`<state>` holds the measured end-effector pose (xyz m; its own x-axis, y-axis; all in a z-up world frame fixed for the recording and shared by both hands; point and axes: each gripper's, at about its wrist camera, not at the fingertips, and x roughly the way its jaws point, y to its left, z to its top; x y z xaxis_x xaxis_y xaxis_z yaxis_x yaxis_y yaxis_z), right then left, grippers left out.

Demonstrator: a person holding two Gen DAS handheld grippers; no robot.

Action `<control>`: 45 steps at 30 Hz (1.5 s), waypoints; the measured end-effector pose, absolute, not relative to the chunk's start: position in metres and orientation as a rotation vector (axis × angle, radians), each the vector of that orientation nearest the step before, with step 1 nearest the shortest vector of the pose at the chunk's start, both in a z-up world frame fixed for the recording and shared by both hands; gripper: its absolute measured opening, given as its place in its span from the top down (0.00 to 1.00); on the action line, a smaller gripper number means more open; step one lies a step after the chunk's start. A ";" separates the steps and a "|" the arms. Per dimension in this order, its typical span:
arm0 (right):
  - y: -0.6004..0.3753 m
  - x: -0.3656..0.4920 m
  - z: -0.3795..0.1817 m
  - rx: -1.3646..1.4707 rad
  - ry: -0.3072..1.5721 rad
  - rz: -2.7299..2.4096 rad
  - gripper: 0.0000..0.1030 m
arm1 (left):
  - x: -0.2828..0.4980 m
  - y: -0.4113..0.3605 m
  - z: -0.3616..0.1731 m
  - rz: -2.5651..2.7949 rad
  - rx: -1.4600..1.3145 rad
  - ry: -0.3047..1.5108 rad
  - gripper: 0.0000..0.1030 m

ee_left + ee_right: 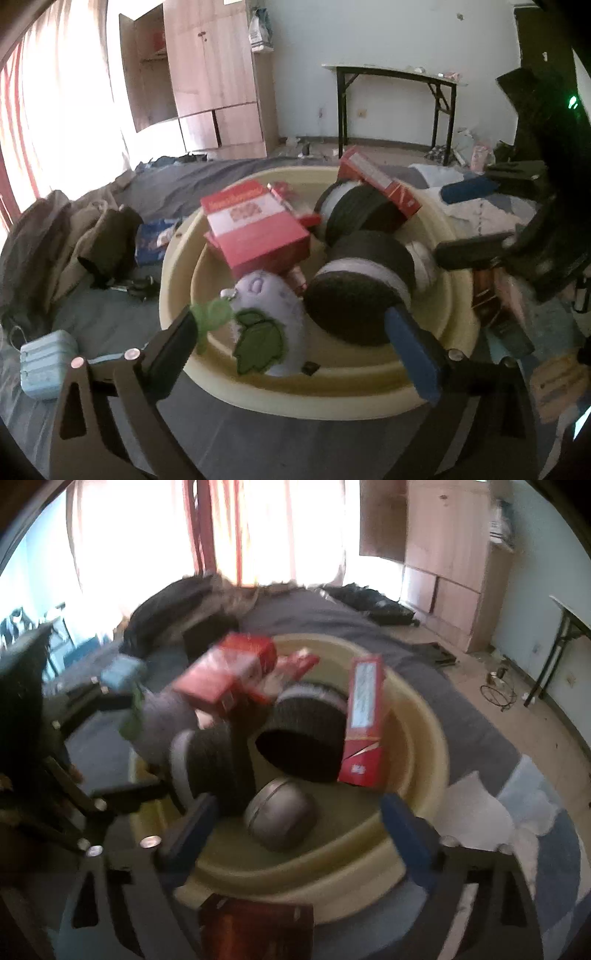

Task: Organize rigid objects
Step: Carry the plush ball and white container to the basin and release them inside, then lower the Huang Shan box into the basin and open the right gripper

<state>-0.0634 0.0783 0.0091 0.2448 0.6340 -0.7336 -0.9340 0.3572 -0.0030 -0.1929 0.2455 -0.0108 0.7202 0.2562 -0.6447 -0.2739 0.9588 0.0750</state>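
Left wrist view: left gripper (295,334) spread, nothing pinched | plush toy (269,317) seen between fingers in basin (369,397) | spools (362,284) ahead | right gripper (299,830) spread over round tin (282,818) | red box (364,720) beyond.

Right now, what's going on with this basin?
A person holds a gripper in each hand over a cream basin on a grey-covered bed. It holds two black spools, red boxes, a purple plush and a round metal tin. The left gripper and right gripper are both open, gripping nothing.
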 end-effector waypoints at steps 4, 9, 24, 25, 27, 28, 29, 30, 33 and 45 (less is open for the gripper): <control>0.052 -0.076 0.022 -0.471 0.721 1.112 0.02 | -0.193 0.239 -0.004 0.276 -0.029 0.692 0.00; 0.031 -0.095 -0.001 -0.563 0.807 1.020 0.02 | -0.191 0.236 -0.001 0.279 -0.028 0.691 0.00; 0.075 -0.103 0.014 -0.586 0.715 1.069 0.44 | -0.220 0.212 -0.010 0.356 -0.156 0.656 0.00; 0.085 -0.096 0.016 -0.571 0.707 1.074 0.44 | -0.219 0.210 -0.013 0.361 -0.172 0.658 0.00; 0.100 -0.088 0.015 -0.557 0.705 1.108 0.41 | -0.225 0.210 -0.020 0.376 -0.246 0.623 0.00; 0.107 -0.086 0.012 -0.551 0.691 1.123 0.32 | -0.229 0.211 -0.022 0.383 -0.288 0.604 0.00; 0.109 -0.086 0.010 -0.545 0.672 1.122 0.18 | -0.230 0.211 -0.024 0.382 -0.311 0.600 0.00; 0.108 -0.085 0.008 -0.535 0.650 1.119 0.11 | -0.228 0.211 -0.026 0.387 -0.316 0.608 0.00; 0.085 -0.080 0.004 -0.483 0.614 1.134 0.00 | -0.223 0.205 -0.032 0.433 -0.295 0.644 0.00; 0.010 -0.077 -0.060 -0.574 0.752 1.117 0.00 | -0.220 0.191 -0.058 0.445 -0.284 0.779 0.00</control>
